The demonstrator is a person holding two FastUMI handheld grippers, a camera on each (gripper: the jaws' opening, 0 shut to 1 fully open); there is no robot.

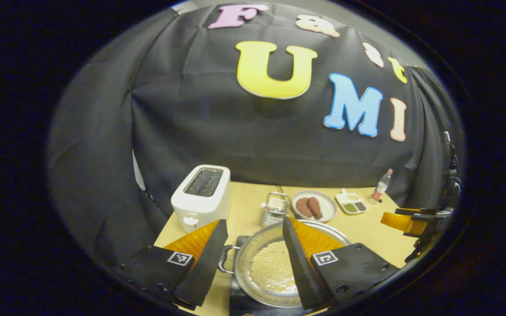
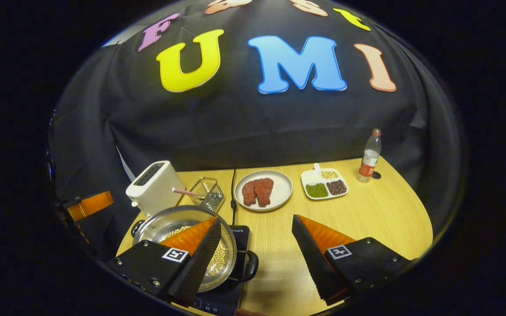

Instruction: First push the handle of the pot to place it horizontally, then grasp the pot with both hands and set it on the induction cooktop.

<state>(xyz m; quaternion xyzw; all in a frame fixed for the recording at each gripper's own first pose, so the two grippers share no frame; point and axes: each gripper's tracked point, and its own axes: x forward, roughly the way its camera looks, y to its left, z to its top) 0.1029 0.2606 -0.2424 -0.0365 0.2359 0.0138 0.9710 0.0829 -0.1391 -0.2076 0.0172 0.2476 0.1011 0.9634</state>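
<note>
The pot [image 2: 182, 245] sits on the induction cooktop [image 2: 231, 281] near the bench's [image 2: 376, 219] front left corner. The toaster [image 2: 154, 186] stands at the left edge behind it. The plate [image 2: 279, 193], divided dish [image 2: 325, 182] and bottle [image 2: 369, 158] line the rear edge.

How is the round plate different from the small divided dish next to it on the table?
The round plate is circular and undivided, while the divided dish is roughly rectangular with compartments. The round plate holds reddish-brown meat pieces; the divided dish holds green, dark and pale beans in separate compartments. The round plate looks larger. Both are white and lie flat on the wooden table.
</note>
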